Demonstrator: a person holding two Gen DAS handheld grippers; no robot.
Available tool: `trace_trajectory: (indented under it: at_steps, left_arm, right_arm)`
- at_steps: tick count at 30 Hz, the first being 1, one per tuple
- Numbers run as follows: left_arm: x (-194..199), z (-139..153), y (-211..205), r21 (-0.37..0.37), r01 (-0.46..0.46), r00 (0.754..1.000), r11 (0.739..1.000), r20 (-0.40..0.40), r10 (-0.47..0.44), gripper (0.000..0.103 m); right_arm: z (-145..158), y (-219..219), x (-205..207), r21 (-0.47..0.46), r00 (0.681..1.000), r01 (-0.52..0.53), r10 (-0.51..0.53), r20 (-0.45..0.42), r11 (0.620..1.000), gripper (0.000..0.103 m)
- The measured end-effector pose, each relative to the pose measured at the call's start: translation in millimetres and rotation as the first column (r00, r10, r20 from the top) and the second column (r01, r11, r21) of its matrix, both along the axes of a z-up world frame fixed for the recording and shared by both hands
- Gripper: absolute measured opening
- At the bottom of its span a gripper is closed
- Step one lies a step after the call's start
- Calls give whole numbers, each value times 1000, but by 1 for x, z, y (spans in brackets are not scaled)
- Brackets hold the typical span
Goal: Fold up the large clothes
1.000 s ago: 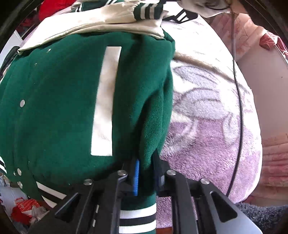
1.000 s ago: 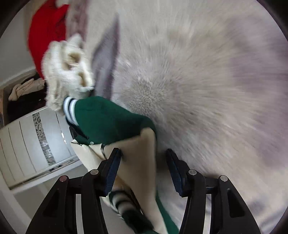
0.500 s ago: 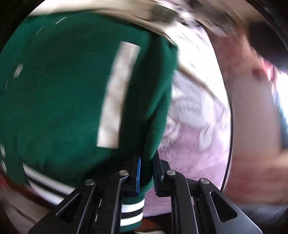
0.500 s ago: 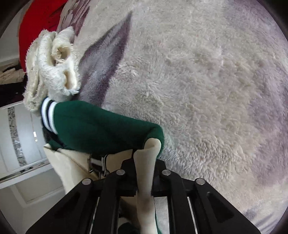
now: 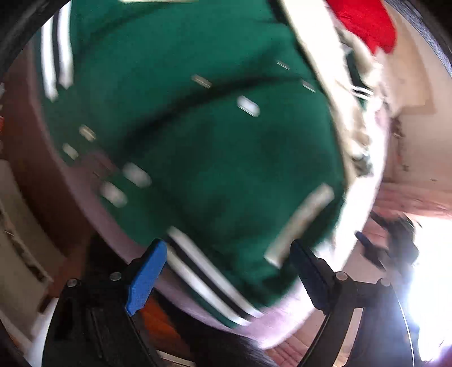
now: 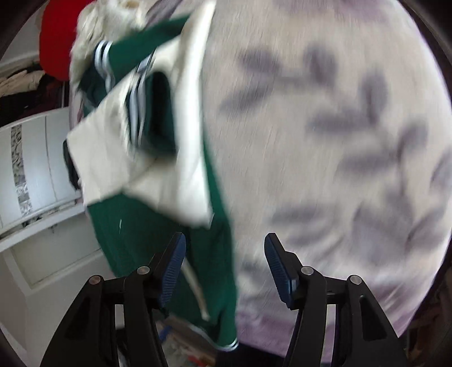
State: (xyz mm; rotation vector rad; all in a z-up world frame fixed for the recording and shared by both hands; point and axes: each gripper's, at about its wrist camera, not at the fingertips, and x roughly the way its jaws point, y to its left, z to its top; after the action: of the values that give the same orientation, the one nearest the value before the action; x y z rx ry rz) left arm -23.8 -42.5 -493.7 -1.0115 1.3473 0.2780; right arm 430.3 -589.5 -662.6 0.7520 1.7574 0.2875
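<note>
left wrist view: the left gripper (image 5: 228, 271) hangs over the green varsity jacket (image 5: 212, 141), its blue-padded fingers (image 5: 145, 278) spread wide and gripping nothing. the jacket lies on a pale fleecy blanket (image 5: 361, 197); its striped hem sits between the fingers. a red cloth (image 5: 364, 25) shows beyond. motion blur smears the snaps and stripes. right wrist view: the right gripper (image 6: 224, 268) is also wide open and empty, with the jacket's green edge (image 6: 217, 240) and cream sleeve (image 6: 169, 169) at its left finger. the blanket (image 6: 325, 141) fills the right, a white cabinet (image 6: 36, 169) stands at far left. everything is blurred.
</note>
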Motion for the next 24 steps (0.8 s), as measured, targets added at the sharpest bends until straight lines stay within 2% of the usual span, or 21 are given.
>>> trace_trajectory:
  at_steps: [2, 4, 7, 8, 9, 10, 11, 14, 16, 20, 21, 24]
  left_arm:
    - [9, -19, 14, 46, 15, 999, 999, -51, -13, 89]
    - [17, -39, 26, 52, 44, 996, 998, -77, -40, 89]
    - [36, -57, 27, 71, 174, 982, 982, -81, -169, 88]
    - [40, -59, 23, 90, 214, 975, 973, -82, -207, 67]
    - [44, -56, 19, 130, 254, 967, 958, -69, -246, 52]
    - [46, -51, 17, 171, 296, 955, 940, -45, -292, 29]
    - [45, -48, 19, 176, 309, 951, 935, -26, -310, 19]
    - [37, -43, 30, 141, 349, 932, 927, 51, -358, 15]
    - [38, -45, 35, 115, 390, 913, 914, 78, -400, 15]
    - [48, -37, 39, 45, 427, 895, 903, 117, -430, 15]
    - [51, -35, 39, 11, 438, 892, 899, 114, -437, 18]
    - [55, -29, 52, -98, 414, 910, 905, 54, -410, 19]
  right_arm:
    - [3, 18, -26, 43, 1000, 25, -24, -17, 999, 60]
    - [1, 39, -49, 75, 997, 65, -62, -38, 995, 60]
    - [-1, 59, -70, 39, 994, 100, -97, -59, 994, 60]
    - [-1, 65, -78, 19, 992, 114, -113, -61, 993, 60]
    - [0, 67, -85, 7, 990, 125, -125, -60, 992, 60]
    - [2, 70, -94, -6, 988, 144, -144, -58, 990, 60]
    - [4, 71, -102, -25, 983, 172, -174, -58, 985, 60]
    - [15, 69, -124, -109, 970, 232, -238, -46, 967, 60]
    - [24, 64, -143, -155, 959, 272, -280, -34, 950, 60]
    - [25, 76, -171, -198, 950, 292, -308, -58, 936, 60]
    - [23, 85, -180, -208, 949, 287, -307, -71, 935, 60]
    - [16, 105, -197, -234, 947, 275, -305, -99, 932, 60]
